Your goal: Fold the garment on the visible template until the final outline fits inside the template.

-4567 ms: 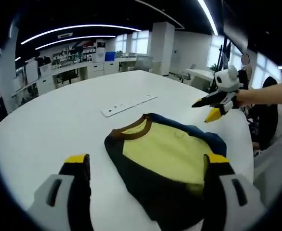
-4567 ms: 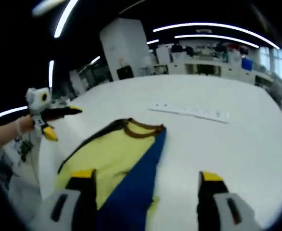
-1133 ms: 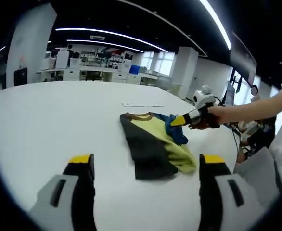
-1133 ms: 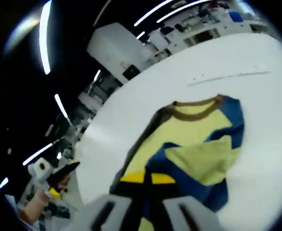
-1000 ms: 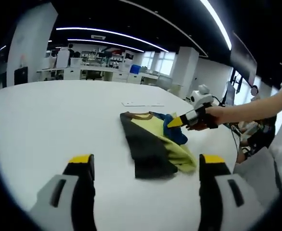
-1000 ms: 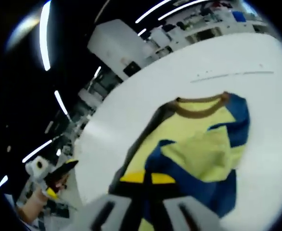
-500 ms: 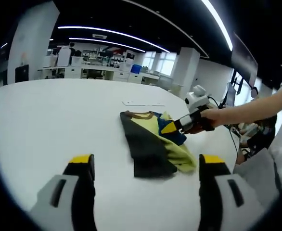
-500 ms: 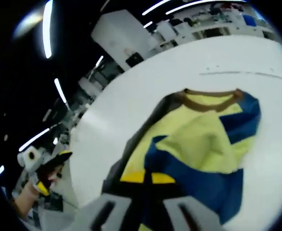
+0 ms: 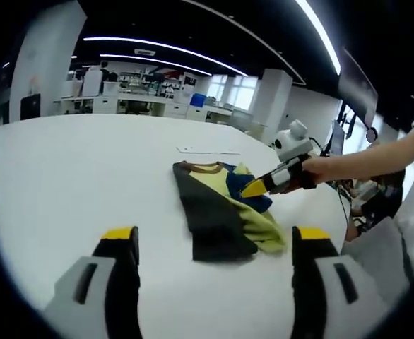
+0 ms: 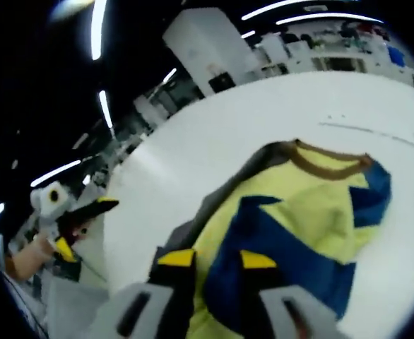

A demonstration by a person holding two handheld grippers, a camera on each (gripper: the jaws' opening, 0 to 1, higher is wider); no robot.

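Right gripper [image 10: 216,260] pinched the blue edge of the garment [image 9: 217,212]; left gripper [image 9: 210,244] hung back, empty.

Garment, yellow with blue side, dark side panel and brown collar, lay partly folded on the white table [image 9: 73,183]. Right gripper's yellow-tipped jaws were nearly together on the blue fabric, lifted over the yellow front. Left gripper's jaws stood wide apart above the table, well short of the garment. A thin white strip [image 9: 207,150] lay beyond the collar.
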